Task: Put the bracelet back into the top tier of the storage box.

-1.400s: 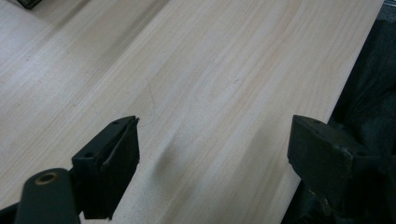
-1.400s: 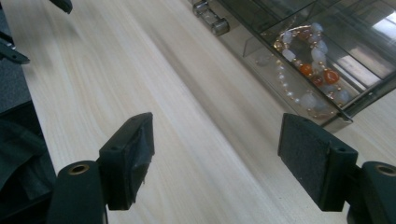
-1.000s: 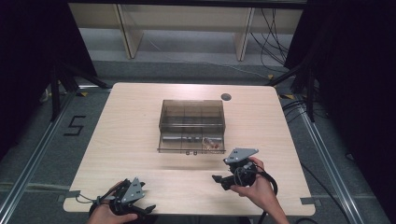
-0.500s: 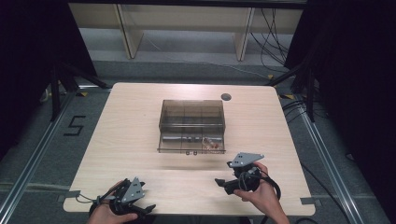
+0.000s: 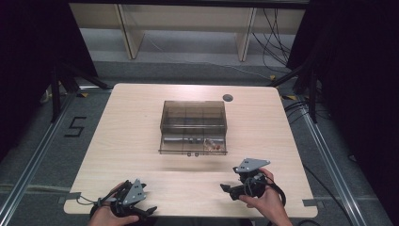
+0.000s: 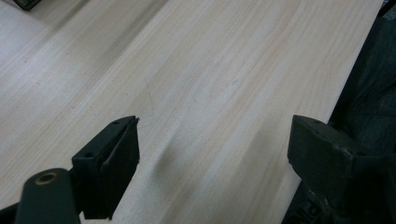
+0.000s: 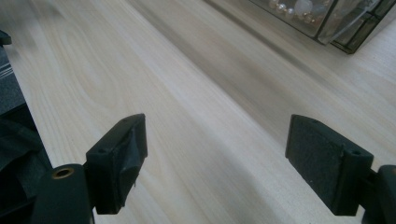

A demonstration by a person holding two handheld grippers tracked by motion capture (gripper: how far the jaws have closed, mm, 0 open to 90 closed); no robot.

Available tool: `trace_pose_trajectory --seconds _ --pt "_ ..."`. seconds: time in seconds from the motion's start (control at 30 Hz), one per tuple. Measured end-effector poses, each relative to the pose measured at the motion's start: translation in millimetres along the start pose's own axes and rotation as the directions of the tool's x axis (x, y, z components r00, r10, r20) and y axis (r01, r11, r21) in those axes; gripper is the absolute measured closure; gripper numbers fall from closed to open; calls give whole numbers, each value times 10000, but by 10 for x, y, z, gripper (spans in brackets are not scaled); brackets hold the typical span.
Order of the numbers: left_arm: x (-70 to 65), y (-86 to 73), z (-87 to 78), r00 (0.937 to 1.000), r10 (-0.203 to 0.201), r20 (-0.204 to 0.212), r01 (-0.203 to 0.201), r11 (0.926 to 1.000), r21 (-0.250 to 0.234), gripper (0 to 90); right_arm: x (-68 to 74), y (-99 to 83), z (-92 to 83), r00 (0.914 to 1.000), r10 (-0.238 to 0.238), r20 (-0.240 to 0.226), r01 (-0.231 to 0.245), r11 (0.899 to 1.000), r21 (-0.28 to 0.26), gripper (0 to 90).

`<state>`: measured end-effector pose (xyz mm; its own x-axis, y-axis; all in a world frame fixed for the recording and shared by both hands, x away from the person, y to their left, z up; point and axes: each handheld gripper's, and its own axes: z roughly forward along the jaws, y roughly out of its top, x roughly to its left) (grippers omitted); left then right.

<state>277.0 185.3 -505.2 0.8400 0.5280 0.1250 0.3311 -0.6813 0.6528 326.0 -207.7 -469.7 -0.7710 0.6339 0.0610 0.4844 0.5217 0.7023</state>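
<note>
I hold both grippers, left [image 5: 149, 210] and right [image 5: 226, 188], released and empty at the table's [image 5: 141, 122] near edge, likely parked clear of the closed transparent box [image 5: 193, 127].

A pale wood-grain surface [image 5: 131, 127] with rounded corners fills the middle of the frame, carrying a clear, smoke-tinted compartment box [image 5: 193, 126] at its centre with small items in the front row, and a round dark grommet [image 5: 227, 98] near its upper right edge.
</note>
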Motion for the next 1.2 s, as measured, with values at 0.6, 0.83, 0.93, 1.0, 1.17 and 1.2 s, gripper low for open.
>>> trace_pose_trajectory --seconds 0.6,0.83,0.93,1.0,1.17,1.2 --pt "-6 -7 3 10000 -18 -26 18 10000 1 168 9 -181 -37 9997 178 144 -177 9998 -56 201" --pt "-4 -8 5 10000 -17 -9 17 10000 -13 169 24 -269 -61 9994 279 200 -279 9996 -7 188" --pt "-3 -9 10 10000 -19 -42 19 10000 -6 169 40 -317 -53 9990 352 264 -349 9993 -118 188" --pt "-4 -7 3 10000 -10 -36 10 10000 13 168 55 -343 -59 9991 327 273 -325 9994 -67 186" --pt "-2 -5 11 10000 2 -16 -2 10000 49 169 72 -379 -90 9991 338 272 -340 9994 48 180" --pt "-2 -4 15 10000 32 -15 -32 10000 73 168 86 -397 -80 9983 496 310 -492 9987 -135 180"
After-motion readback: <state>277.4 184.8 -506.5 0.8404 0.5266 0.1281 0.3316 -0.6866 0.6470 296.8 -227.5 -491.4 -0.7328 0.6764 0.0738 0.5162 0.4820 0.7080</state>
